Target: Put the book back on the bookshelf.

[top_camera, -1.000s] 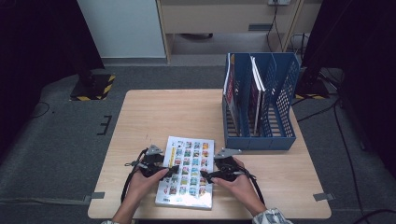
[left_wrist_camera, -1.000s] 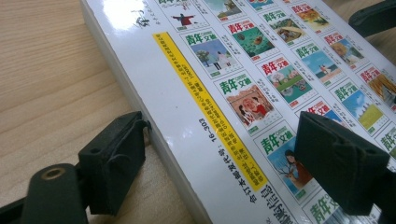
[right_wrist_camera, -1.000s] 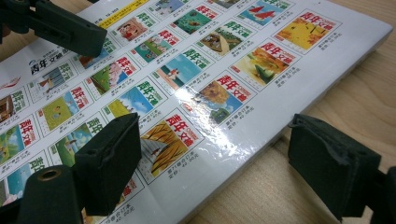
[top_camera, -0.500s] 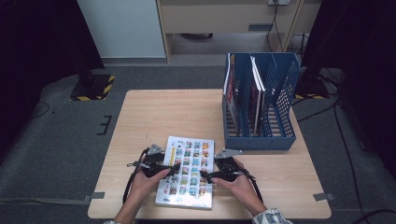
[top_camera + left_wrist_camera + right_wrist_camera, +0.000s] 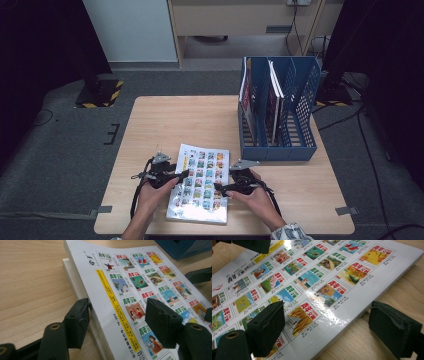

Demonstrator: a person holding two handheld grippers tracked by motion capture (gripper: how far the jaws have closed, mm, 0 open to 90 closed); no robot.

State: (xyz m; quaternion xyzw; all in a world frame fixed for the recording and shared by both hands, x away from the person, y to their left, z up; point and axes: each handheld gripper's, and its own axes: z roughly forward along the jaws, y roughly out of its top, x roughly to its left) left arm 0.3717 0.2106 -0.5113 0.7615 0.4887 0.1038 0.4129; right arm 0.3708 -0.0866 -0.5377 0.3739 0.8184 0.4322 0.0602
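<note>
A thick white-covered book [image 5: 200, 184] printed with rows of small colour pictures lies flat near the table's front edge. My left gripper [image 5: 183, 175] is open at its left edge. In the left gripper view the gripper [image 5: 117, 320] has one jaw on the wood beside the book [image 5: 140, 282] and the other over the cover. My right gripper [image 5: 220, 189] is open at the book's right edge. In the right gripper view this gripper [image 5: 329, 327] straddles the edge of the book [image 5: 312, 277], with one jaw above the cover and one above the table.
A blue file rack [image 5: 300, 115] stands at the table's back right, with several books upright in its left slots. Bare wood [image 5: 175, 120] lies behind and to the left of the book. The table's front edge is just below the person's hands.
</note>
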